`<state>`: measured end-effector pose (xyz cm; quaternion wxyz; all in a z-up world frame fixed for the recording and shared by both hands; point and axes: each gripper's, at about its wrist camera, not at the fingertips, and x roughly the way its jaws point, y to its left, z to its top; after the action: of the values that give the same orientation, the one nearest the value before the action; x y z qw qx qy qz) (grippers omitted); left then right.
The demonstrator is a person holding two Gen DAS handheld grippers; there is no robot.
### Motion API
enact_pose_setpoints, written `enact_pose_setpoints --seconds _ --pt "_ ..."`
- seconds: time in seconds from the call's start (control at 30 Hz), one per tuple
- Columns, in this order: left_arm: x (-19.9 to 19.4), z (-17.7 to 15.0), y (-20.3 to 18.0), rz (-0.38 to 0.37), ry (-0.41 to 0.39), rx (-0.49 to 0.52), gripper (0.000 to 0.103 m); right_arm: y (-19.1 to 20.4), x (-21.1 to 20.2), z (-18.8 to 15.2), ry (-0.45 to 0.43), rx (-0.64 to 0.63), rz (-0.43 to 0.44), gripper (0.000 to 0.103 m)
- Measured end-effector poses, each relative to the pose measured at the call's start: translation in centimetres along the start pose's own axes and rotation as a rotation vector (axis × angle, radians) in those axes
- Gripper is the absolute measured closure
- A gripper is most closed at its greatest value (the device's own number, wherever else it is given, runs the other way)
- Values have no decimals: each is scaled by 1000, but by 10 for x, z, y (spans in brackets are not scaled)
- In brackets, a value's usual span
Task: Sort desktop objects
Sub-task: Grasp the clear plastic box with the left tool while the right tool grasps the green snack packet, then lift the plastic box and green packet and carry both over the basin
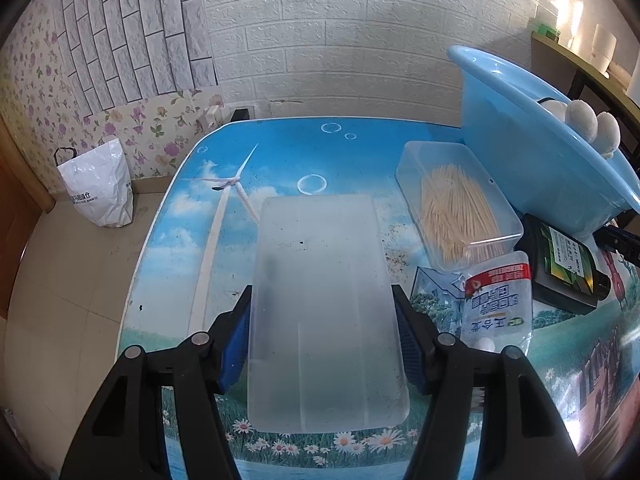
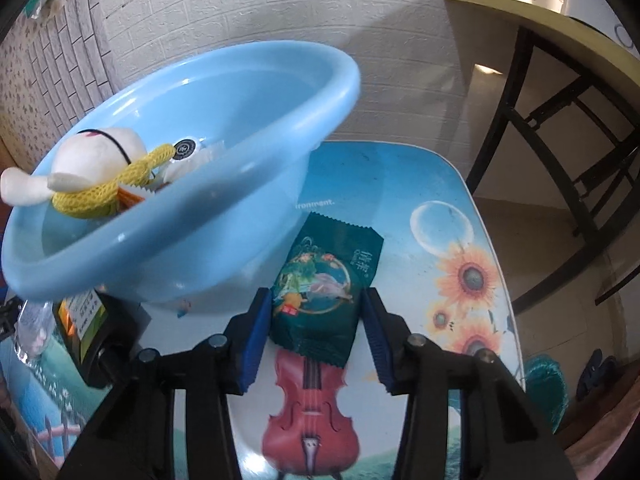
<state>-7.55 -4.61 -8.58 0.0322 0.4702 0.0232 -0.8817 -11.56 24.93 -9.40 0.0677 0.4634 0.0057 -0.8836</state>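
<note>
My left gripper [image 1: 322, 292] is shut on a frosted translucent plastic lid [image 1: 320, 248], its blue pads pressed against the lid's long sides just above the picture-printed table [image 1: 280, 152]. An open clear box of toothpicks [image 1: 460, 204] lies to the right of the lid. In the right wrist view a dark green snack packet [image 2: 324, 280] lies on the table [image 2: 420, 184] over a printed violin. My right gripper [image 2: 316, 292] is shut on it, a pad against each side. Behind it a tilted light blue basin [image 2: 200, 220] holds a white plush toy [image 2: 100, 160] with a yellow scarf.
A dark bottle [image 1: 560, 264] lies on its side beneath the basin [image 1: 520, 140], with a clear printed pouch [image 1: 498, 300] beside it. On the floor at the left stands a white bag [image 1: 98, 188]. A wooden table with black legs [image 2: 540, 20] stands at the right.
</note>
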Motion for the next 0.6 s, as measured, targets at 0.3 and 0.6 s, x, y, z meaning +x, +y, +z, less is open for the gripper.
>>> enact_pose_setpoints --seconds 0.3,0.6 --pt "-5 -3 -6 -9 32 18 41 -24 -16 -20 20 -10 72 58" --pt "-11 -7 -13 -5 75 25 41 -44 -30 -36 51 -15 89 58"
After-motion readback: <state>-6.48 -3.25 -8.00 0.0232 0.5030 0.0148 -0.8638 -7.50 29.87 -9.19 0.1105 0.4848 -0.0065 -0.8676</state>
